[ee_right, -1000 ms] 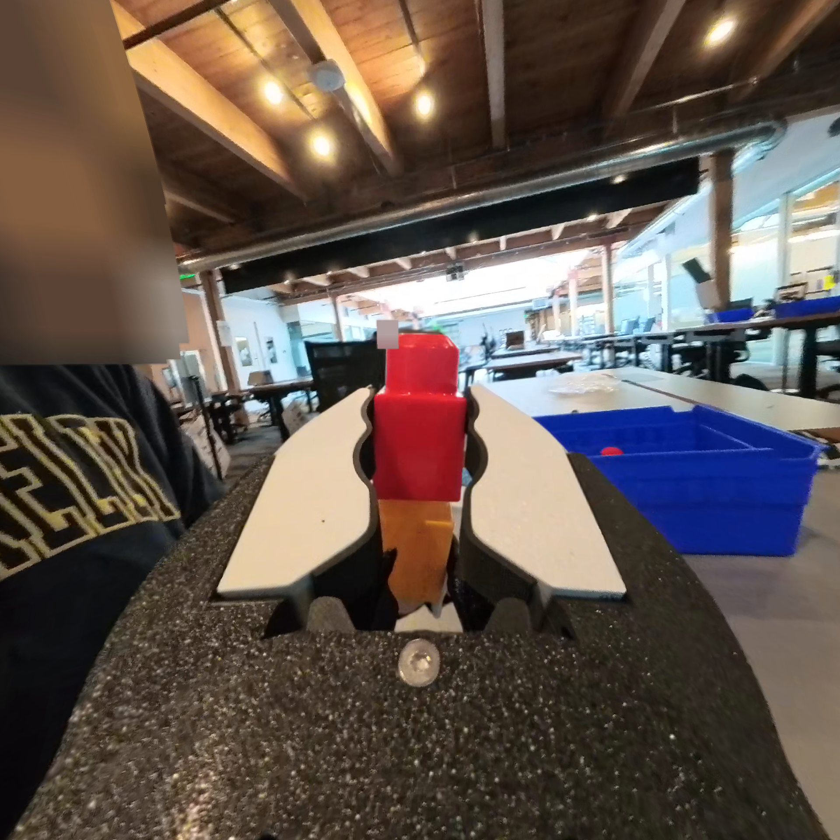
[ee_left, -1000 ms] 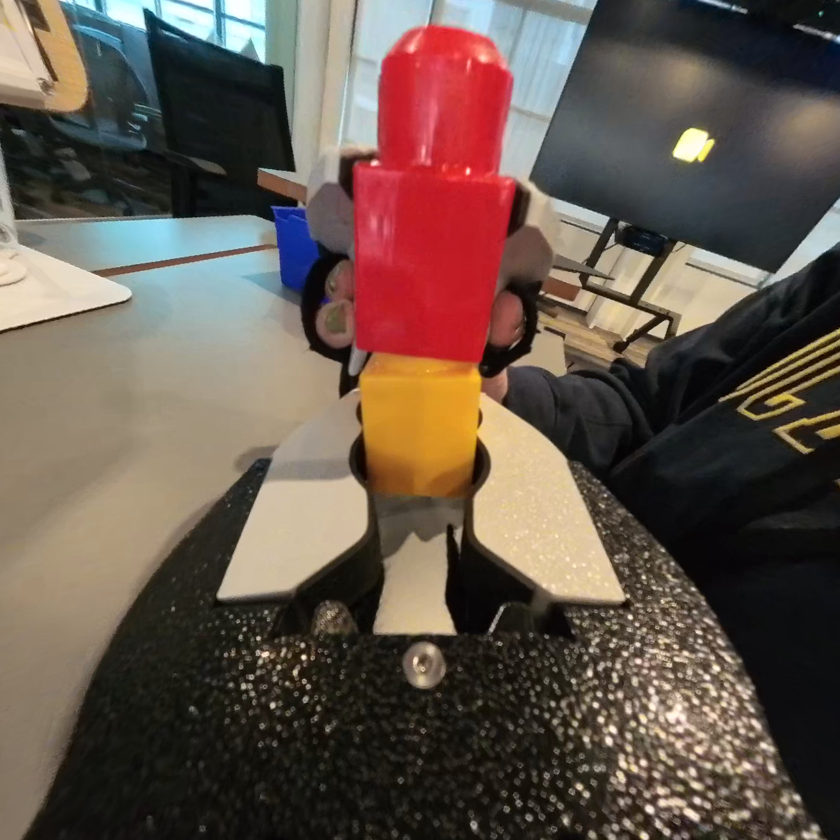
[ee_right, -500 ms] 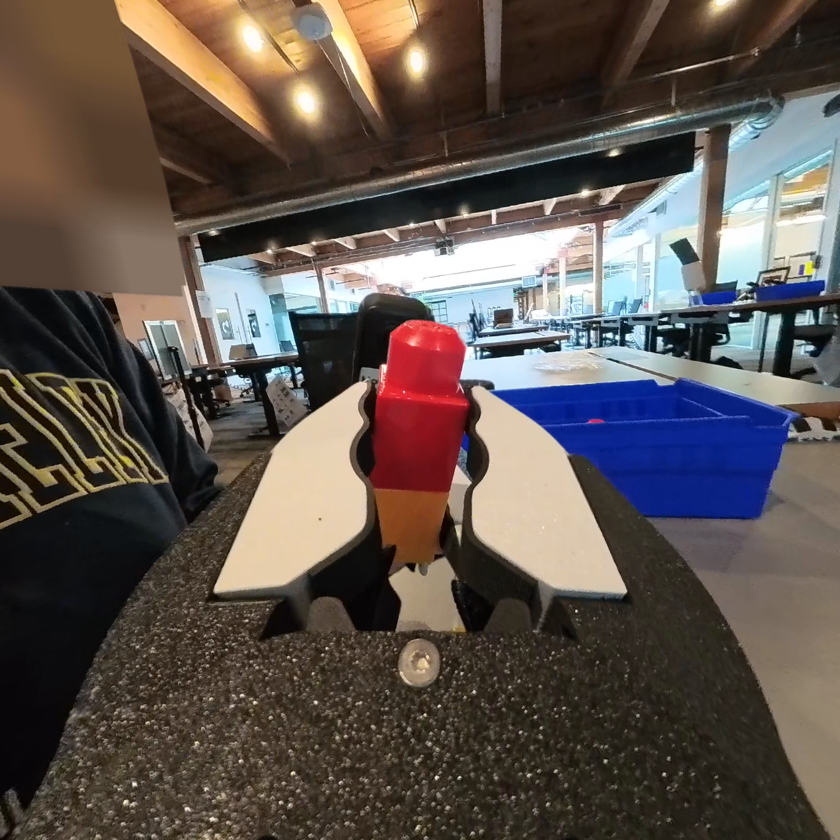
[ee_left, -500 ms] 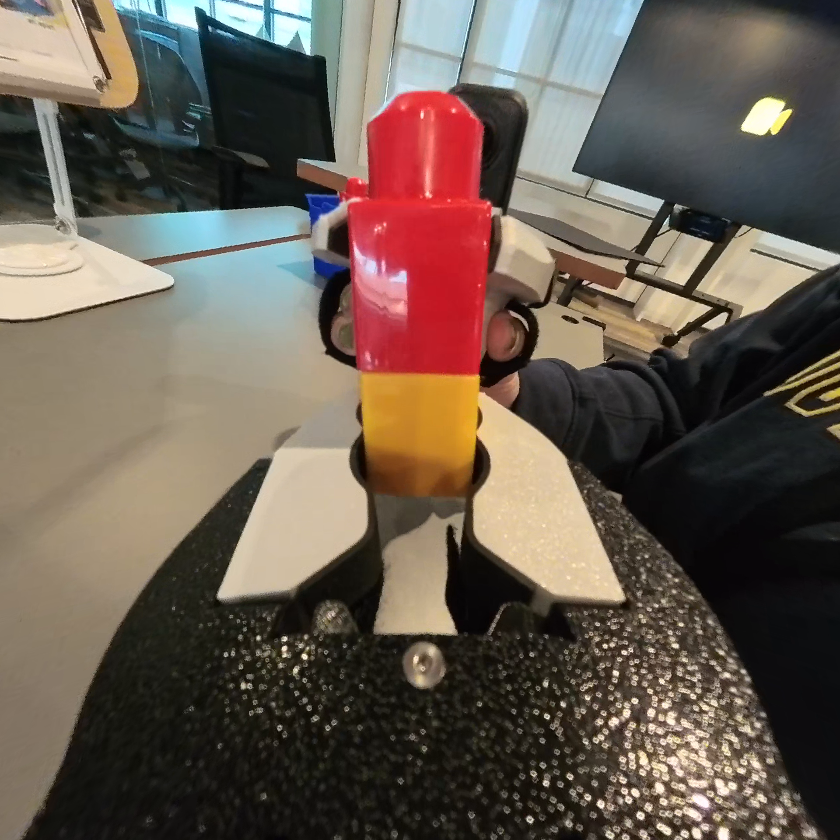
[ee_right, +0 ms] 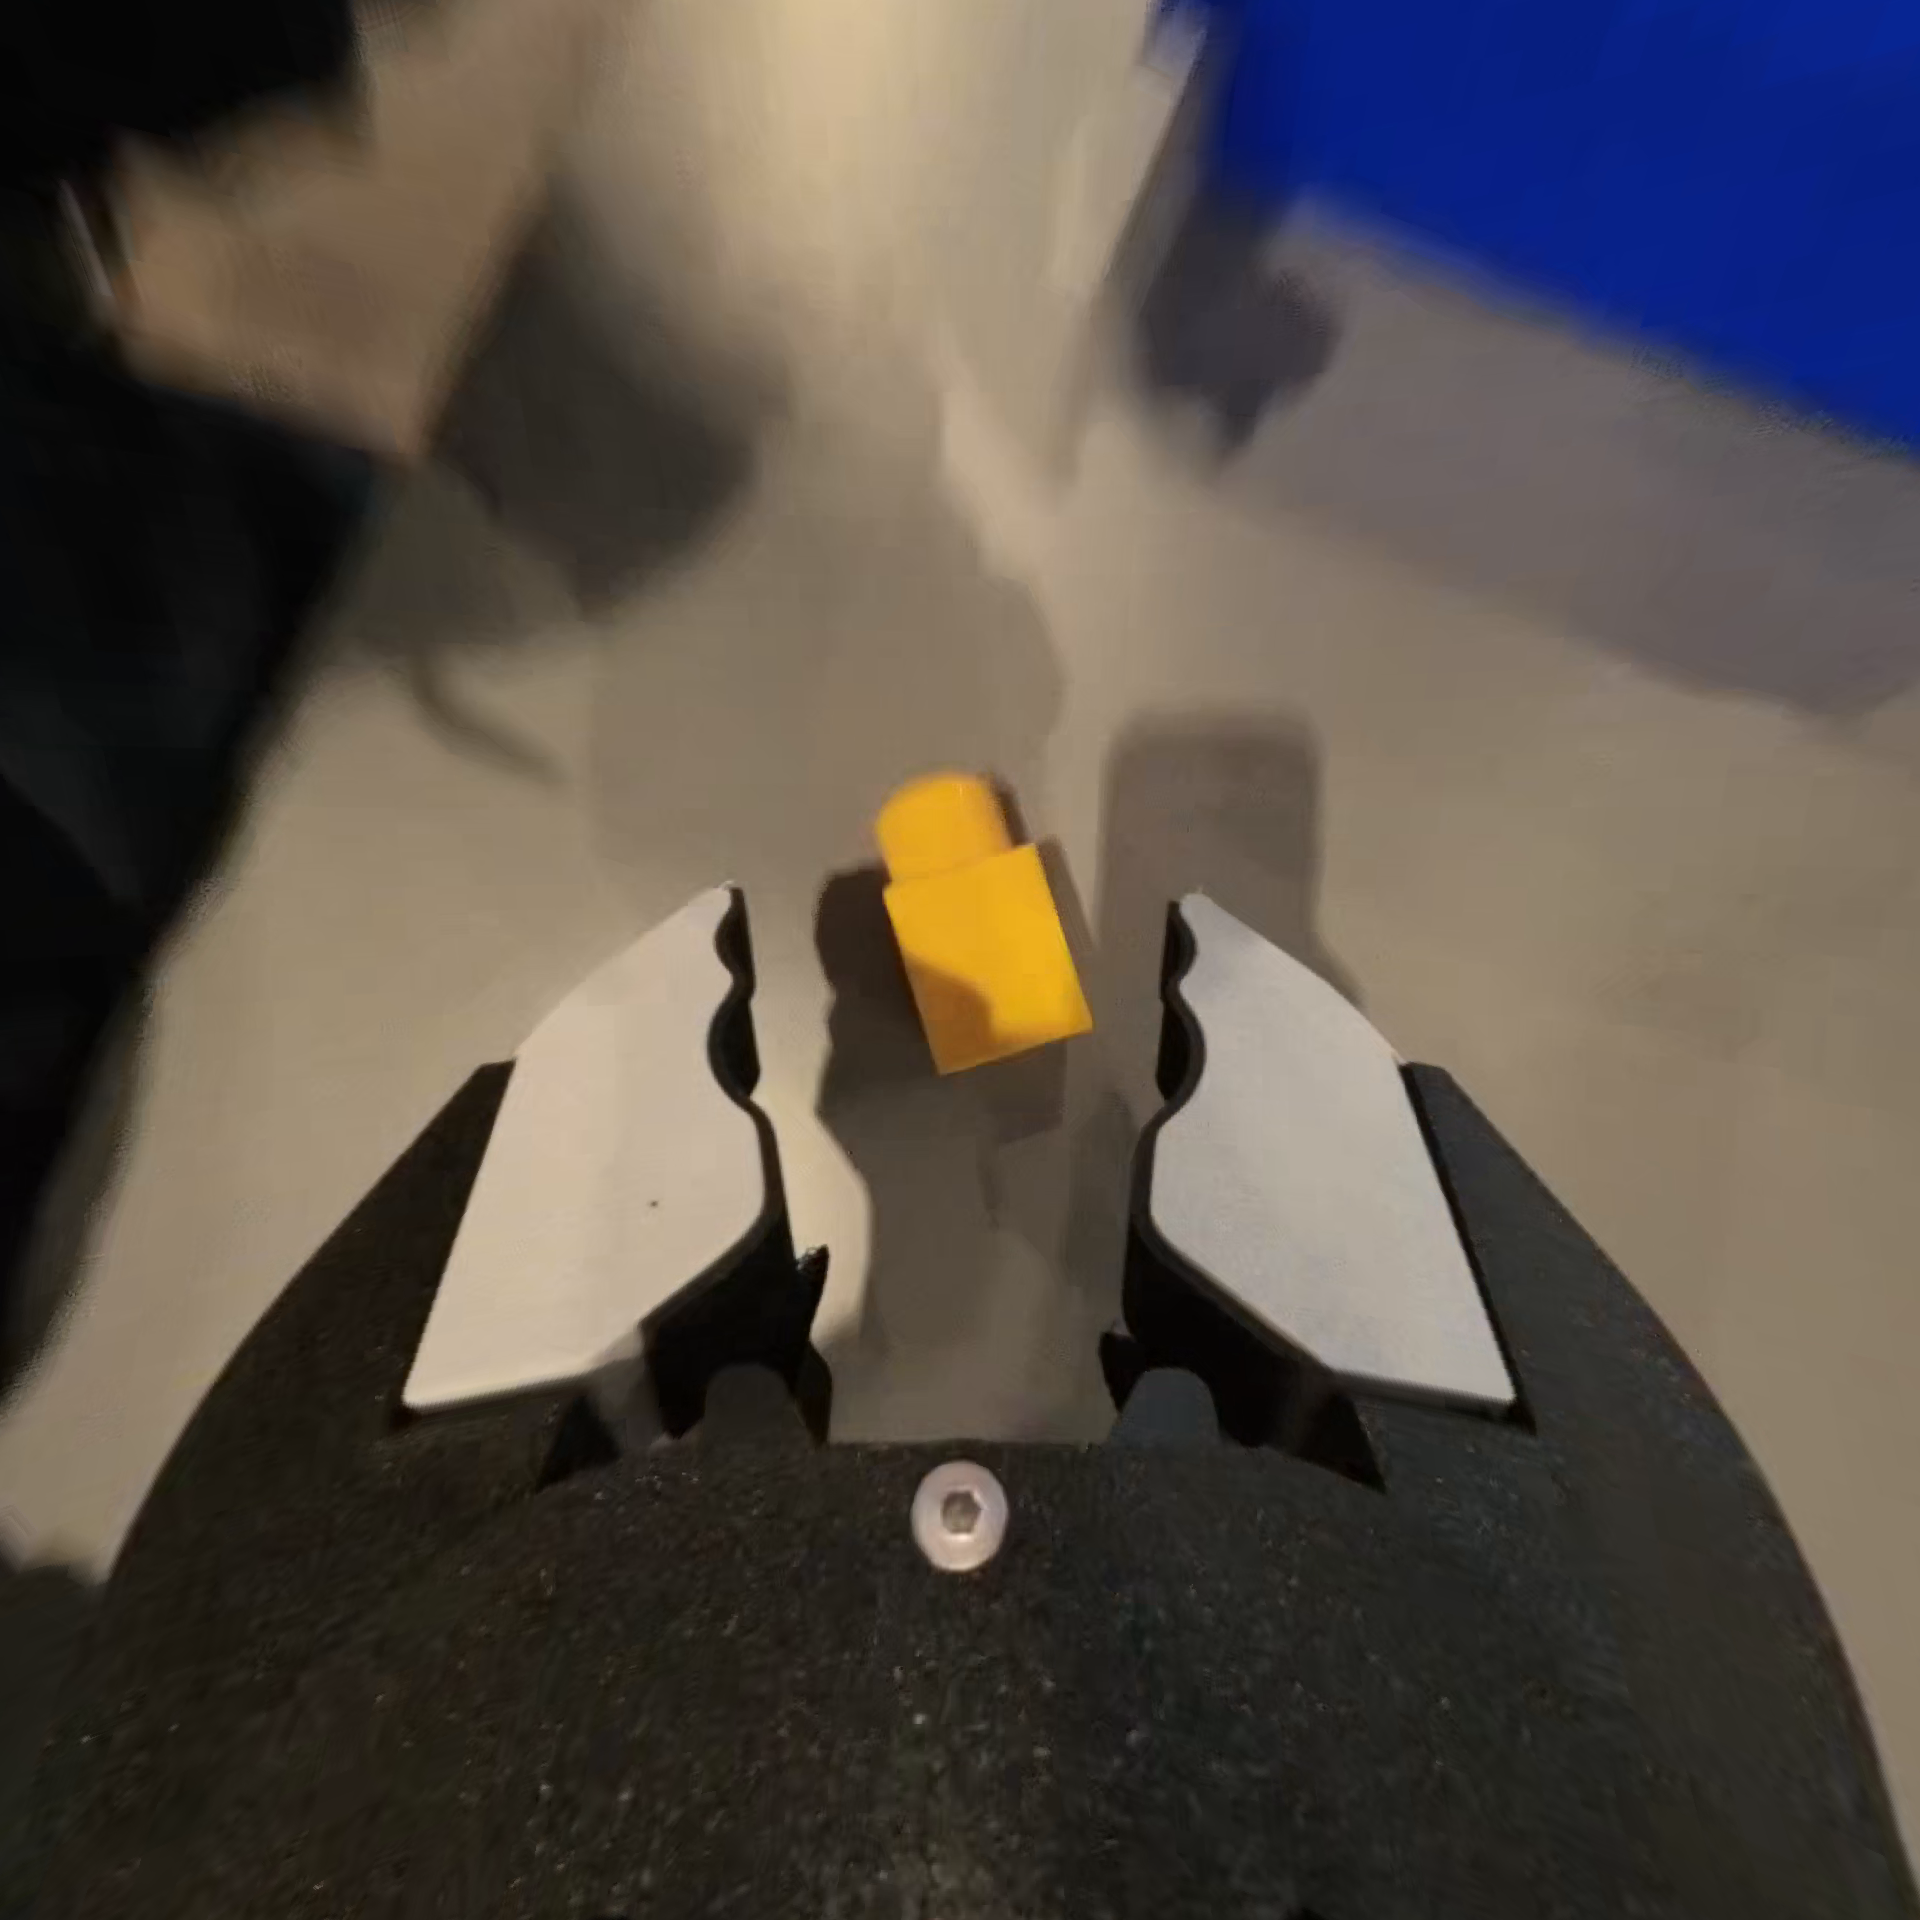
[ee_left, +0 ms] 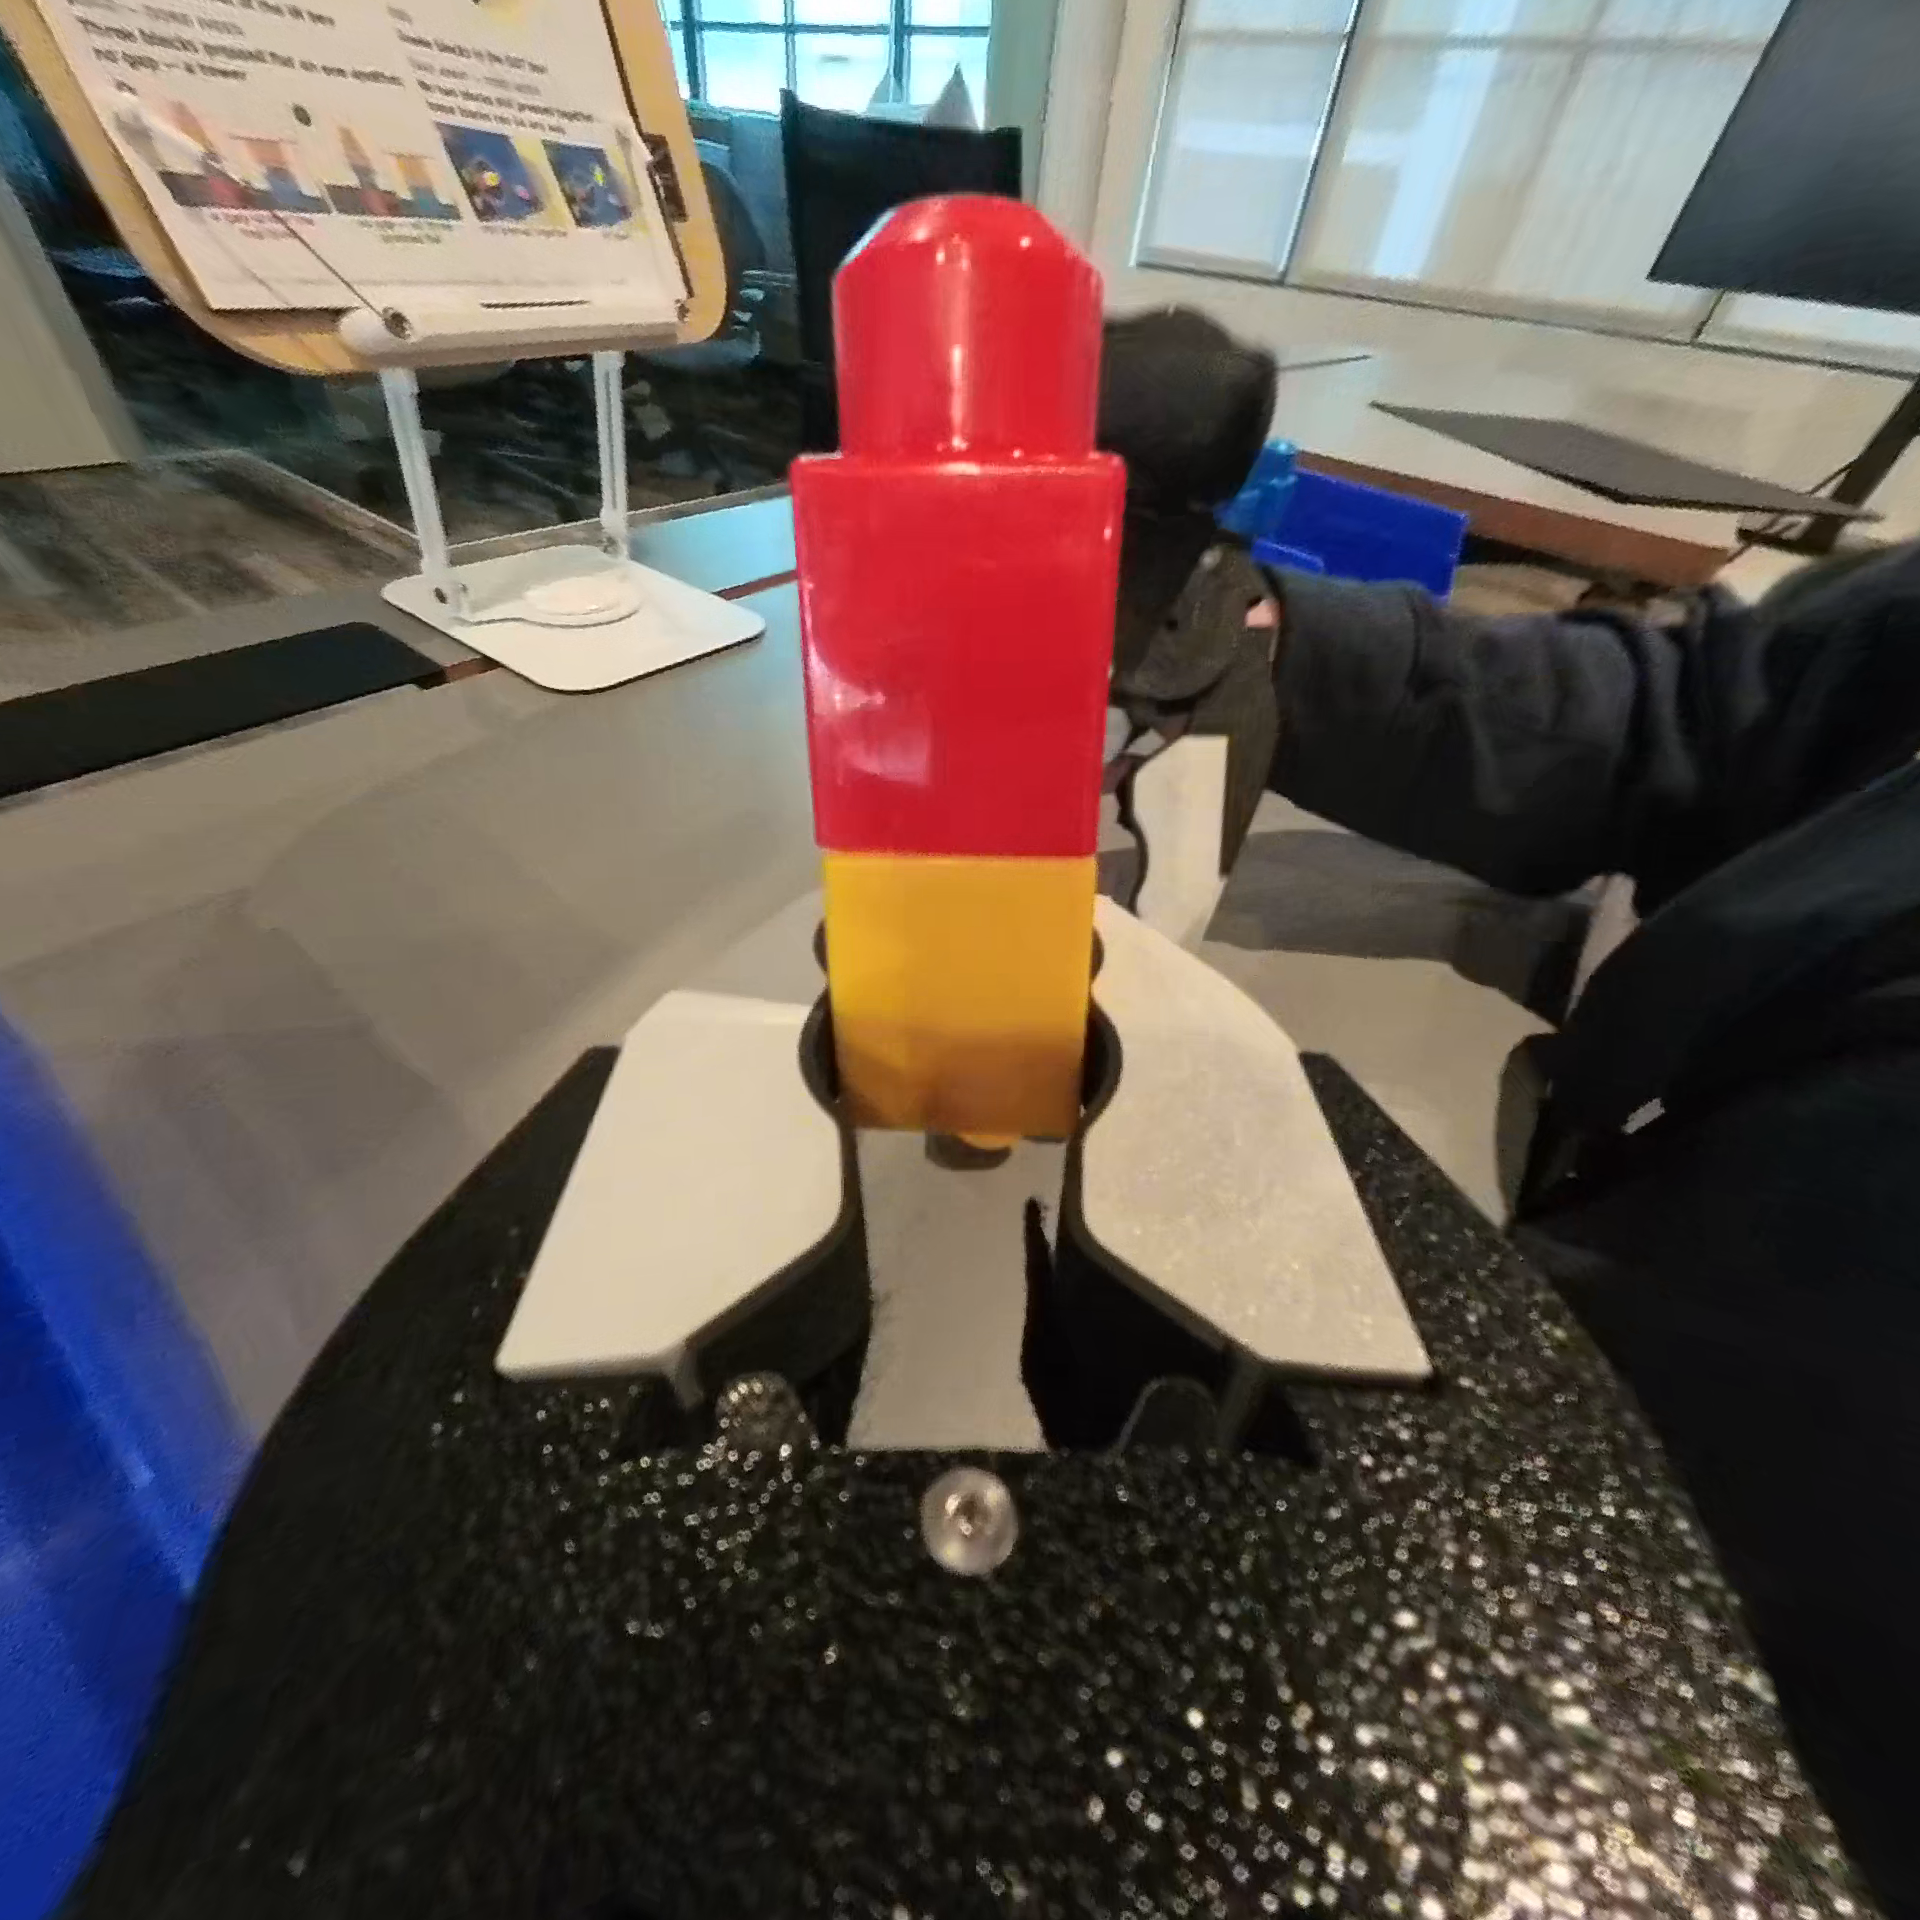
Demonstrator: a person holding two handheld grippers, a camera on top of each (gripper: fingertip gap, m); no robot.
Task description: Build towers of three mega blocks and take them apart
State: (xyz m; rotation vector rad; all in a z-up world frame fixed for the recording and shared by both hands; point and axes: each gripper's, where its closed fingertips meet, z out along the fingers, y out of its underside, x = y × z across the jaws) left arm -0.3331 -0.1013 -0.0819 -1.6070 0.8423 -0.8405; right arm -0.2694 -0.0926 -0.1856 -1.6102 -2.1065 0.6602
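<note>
1. Blocks in view: three. A red block (ee_left: 956, 582) sits pressed on top of a yellow block (ee_left: 956, 997), forming an upright stack of two; a second, loose yellow block (ee_right: 982, 945) lies on its side on the grey table (ee_right: 1455, 831).
2. Left gripper (ee_left: 956, 1039): jaws closed on the lower yellow block of the stack, which stands between the two pale fingers (ee_left: 686, 1174) above the table.
3. Right gripper (ee_right: 956, 914): jaws spread wide and holding nothing; the loose yellow block lies just beyond the fingertips, between them, its stud pointing to the far side.
4. Blue bins: one (ee_left: 1351, 530) at the far right of the left wrist view; a blue edge (ee_left: 73, 1351) at its near left; blue (ee_right: 1610, 187) at the far right of the right wrist view, heavily blurred.
5. One instruction board on a white stand (ee_left: 561, 613) stands at the far left.
6. A person's dark sleeve (ee_left: 1507, 727) reaches across behind the stack at right.
</note>
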